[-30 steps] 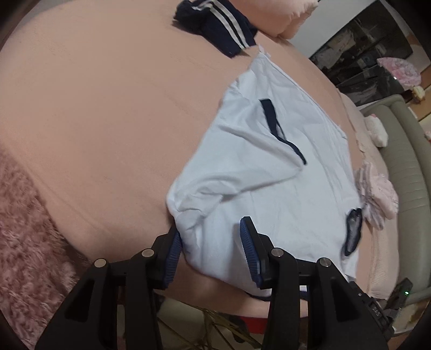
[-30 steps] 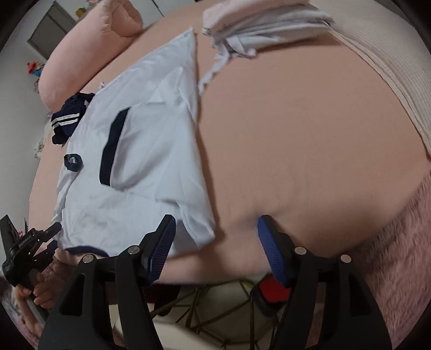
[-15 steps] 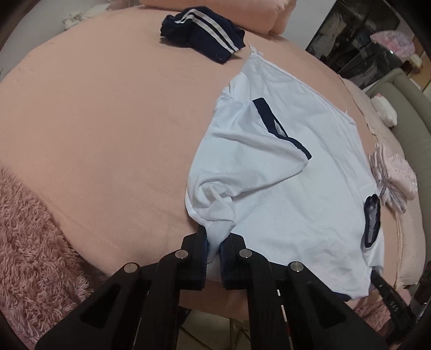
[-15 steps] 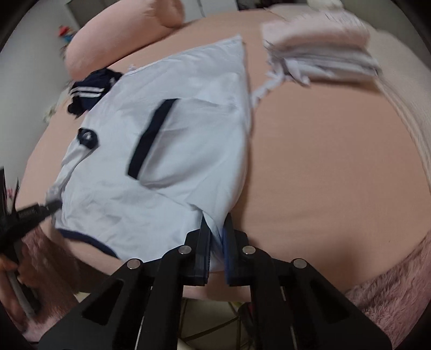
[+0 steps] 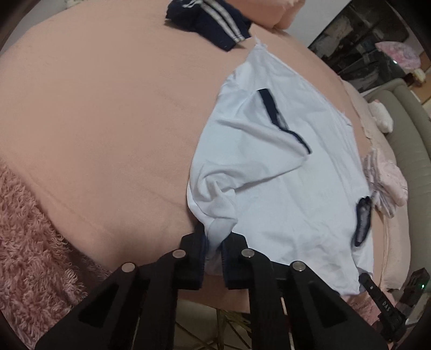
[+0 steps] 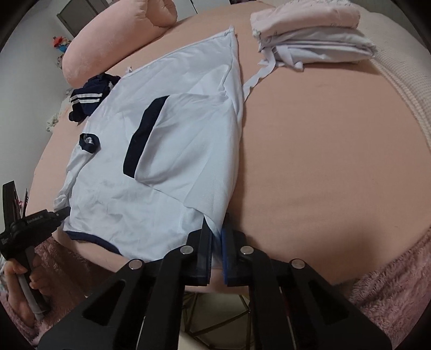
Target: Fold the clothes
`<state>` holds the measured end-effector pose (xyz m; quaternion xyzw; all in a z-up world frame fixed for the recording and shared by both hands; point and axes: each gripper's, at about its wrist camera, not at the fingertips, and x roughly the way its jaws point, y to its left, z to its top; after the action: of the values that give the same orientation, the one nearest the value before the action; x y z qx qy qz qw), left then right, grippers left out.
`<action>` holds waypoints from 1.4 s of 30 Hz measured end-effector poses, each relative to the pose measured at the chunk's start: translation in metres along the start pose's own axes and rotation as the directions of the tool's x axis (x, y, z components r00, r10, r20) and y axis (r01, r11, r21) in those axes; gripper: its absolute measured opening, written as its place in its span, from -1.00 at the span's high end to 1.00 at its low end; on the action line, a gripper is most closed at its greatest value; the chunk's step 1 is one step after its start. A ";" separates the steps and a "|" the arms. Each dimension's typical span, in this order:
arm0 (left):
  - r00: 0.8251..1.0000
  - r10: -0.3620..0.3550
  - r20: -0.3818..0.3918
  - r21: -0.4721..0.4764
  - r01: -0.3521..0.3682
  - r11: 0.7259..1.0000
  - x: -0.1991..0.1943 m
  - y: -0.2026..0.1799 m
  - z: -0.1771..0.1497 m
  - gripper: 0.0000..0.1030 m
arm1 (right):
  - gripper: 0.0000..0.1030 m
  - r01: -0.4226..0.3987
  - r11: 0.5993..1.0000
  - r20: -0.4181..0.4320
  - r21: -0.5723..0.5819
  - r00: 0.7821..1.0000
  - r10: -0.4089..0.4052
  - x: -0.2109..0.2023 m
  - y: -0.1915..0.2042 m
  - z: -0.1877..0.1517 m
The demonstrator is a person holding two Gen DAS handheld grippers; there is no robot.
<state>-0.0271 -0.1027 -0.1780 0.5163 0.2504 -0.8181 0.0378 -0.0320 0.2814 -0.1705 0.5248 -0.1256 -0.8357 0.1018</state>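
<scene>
A white shirt with navy trim lies spread on the pink bed, both sleeves folded inward. My left gripper is shut on the shirt's near left corner, and the cloth bunches up between its pads. In the right wrist view the same shirt stretches away from me, and my right gripper is shut on its near right corner. The left gripper shows at that view's left edge, held by a hand.
A navy garment with white stripes lies crumpled beyond the shirt. A stack of folded pale clothes sits at the far right, near a pink pillow. A fuzzy pink blanket covers the bed's near edge.
Both grippers went from open around the shirt's near corners to shut on them. The pinched corners have bunched and lifted slightly off the bed.
</scene>
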 end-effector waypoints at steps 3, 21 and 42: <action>0.999 -0.016 0.030 0.072 0.014 0.997 -0.022 -0.011 -0.002 0.87 | 0.93 -0.039 0.999 0.045 0.002 0.998 0.039 -0.028 0.005 0.003; 0.985 -0.161 -0.056 0.202 0.169 0.965 -0.104 -0.014 0.001 0.88 | 0.94 -0.241 0.971 0.020 0.013 0.971 0.240 -0.116 0.005 -0.016; 0.992 -0.104 -0.067 0.123 0.111 0.986 0.036 -0.049 0.178 -0.20 | 0.20 -0.046 0.994 0.072 0.101 0.997 0.039 0.033 -0.010 0.165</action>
<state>-0.2069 -0.1325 -0.1304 0.5277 0.2264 -0.8173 -0.0469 -0.1955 0.2976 -0.1327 0.4972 -0.1829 -0.8436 0.0880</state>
